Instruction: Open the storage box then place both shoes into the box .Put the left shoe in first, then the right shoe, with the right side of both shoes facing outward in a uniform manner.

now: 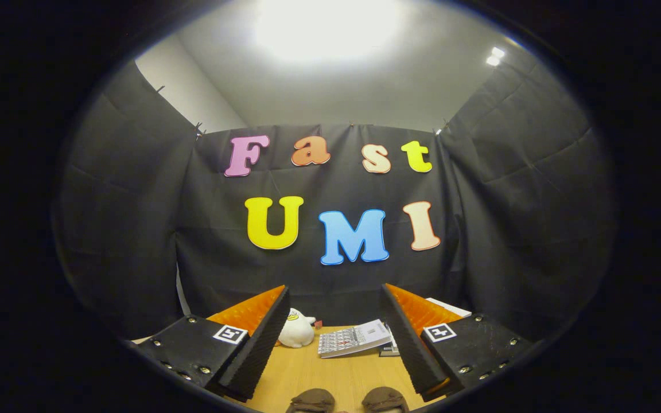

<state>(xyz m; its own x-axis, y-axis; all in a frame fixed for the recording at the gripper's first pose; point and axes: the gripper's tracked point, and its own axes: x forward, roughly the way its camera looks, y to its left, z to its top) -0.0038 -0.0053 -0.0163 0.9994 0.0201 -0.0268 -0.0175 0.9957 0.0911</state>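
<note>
Apparently held level and well above the work surface, the gripper (334, 338) looked straight toward the far wall of the booth, with its two fingers (261, 344) spread wide and nothing between them. Each finger stood apart from the other with a broad stretch of wooden table (330, 376) showing in the gap, and each carried a small square marker on its upper face.

Near the gripper, below the gap between the fingers, the rounded brown tops of two shoes (346, 400) sat side by side on the table, one a little left and one a little right, close together but with a slim gap between them. Only their upper parts could be seen, so which way they faced could not be told.

Farther off, beyond the fingertips, a white plush toy (296, 330) rested on the table just beside the inner edge of the left finger. To its right, about midway between the fingers and nearer the right one, a book (353, 338) lay flat with its pale printed cover up; a darker flat item seemed to lie under or just behind its right end, partly hidden by the right finger. A white flat edge showed past the outer side of the right finger, too hidden to identify.

Behind all this hung the black cloth wall (135, 229), and above it a grey ceiling with a bright lamp (325, 23).
</note>
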